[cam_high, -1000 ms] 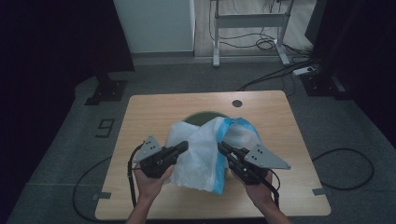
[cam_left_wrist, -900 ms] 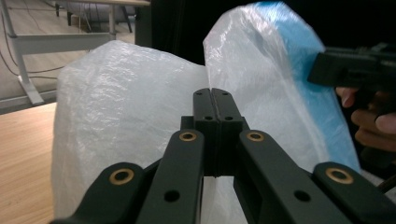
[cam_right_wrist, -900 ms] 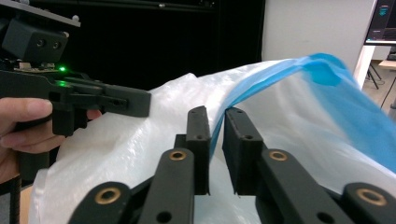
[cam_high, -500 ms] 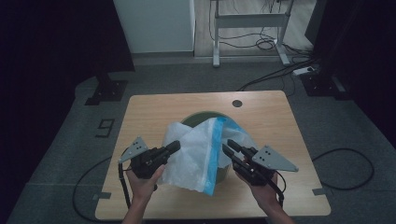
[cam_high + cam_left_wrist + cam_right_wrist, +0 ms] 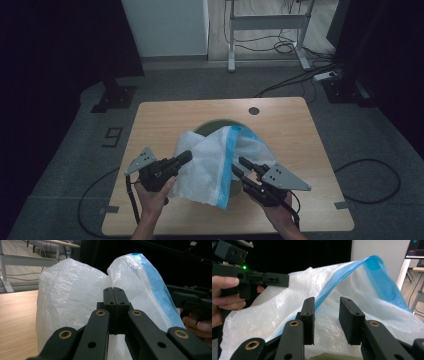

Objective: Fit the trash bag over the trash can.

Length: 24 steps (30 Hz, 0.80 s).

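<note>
A white see-through plastic bag (image 5: 210, 165) with a blue edge drapes over a dark green round container (image 5: 220, 124) on the wooden table (image 5: 290, 125). My left gripper (image 5: 184, 158) is at the bag's left side, jaws shut on a fold of the film (image 5: 67, 290). My right gripper (image 5: 239, 165) is at the bag's right side. Its jaws have just been opening and stand apart in the right gripper view (image 5: 327, 315). The bag (image 5: 274, 312) lies between and behind them, and the pads do not press on it.
A small round hole (image 5: 254, 110) sits near the table's far edge. Cables (image 5: 370, 180) trail over the grey floor on both sides. A white cabinet (image 5: 165, 25) and a desk frame (image 5: 270, 22) stand beyond the table.
The right jaws have parted and the bag's blue edge has come free of them. The bag now hangs more toward the left gripper. Both hands have hardly moved.
</note>
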Motion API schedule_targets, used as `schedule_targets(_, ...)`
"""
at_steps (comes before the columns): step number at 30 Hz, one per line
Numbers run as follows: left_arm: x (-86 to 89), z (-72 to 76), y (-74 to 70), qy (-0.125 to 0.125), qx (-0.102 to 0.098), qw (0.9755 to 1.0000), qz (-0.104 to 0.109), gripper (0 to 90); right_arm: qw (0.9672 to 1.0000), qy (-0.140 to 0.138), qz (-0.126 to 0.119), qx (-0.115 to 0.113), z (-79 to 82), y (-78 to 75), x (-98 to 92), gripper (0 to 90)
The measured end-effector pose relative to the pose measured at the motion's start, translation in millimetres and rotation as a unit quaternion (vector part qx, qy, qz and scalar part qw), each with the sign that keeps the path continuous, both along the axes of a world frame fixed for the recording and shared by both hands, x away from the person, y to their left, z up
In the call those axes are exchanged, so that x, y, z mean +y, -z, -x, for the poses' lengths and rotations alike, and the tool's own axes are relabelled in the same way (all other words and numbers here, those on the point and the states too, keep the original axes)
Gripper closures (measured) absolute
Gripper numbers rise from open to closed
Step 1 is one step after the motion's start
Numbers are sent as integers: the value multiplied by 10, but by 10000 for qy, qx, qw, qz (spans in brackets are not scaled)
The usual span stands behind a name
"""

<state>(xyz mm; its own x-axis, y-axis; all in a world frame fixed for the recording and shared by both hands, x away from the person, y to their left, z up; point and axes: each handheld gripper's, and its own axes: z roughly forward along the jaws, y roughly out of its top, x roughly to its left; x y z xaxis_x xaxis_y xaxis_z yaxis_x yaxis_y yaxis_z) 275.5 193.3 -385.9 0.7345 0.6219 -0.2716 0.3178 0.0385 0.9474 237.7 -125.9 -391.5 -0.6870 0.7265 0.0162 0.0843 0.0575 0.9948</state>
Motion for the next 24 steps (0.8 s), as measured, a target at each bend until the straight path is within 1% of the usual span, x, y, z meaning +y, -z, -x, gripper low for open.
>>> schedule_targets(3, 3, 4, 6, -31, -17, 10000, 12, 900, 10000, -8, -5, 34, -6, 20, 6, 626)
schedule_targets(5, 15, 8, 4, -49, -37, 10000, 42, 900, 10000, 16, -56, 37, -18, 14, -11, 618)
schedule_targets(9, 33, 26, 7, -77, -105, 9999, 103, 900, 9998, 60, -180, 38, -51, -32, -68, 588)
schedule_targets(12, 28, 44, 17, -94, -151, 9998, 105, 900, 9996, 89, -262, 58, -85, -92, -85, 564)
schedule_targets(14, 17, 66, 22, -108, -213, 9997, 79, 900, 9995, 79, -287, 67, -106, -130, -79, 546)
schedule_targets(17, -21, 126, 23, -26, -363, 9993, 34, 900, 9995, 67, -302, 98, -150, -173, -53, 532)
schedule_targets(21, -65, 222, 24, 81, -505, 9987, -89, 900, 9989, 42, -388, 275, -268, -207, -18, 538)
schedule_targets(23, -72, 266, 27, 111, -520, 9985, -104, 900, 9984, 43, -457, 332, -318, -214, -13, 558)
schedule_targets(24, -72, 278, 30, 118, -522, 9985, -120, 900, 9981, 76, -482, 364, -340, -215, -16, 594)
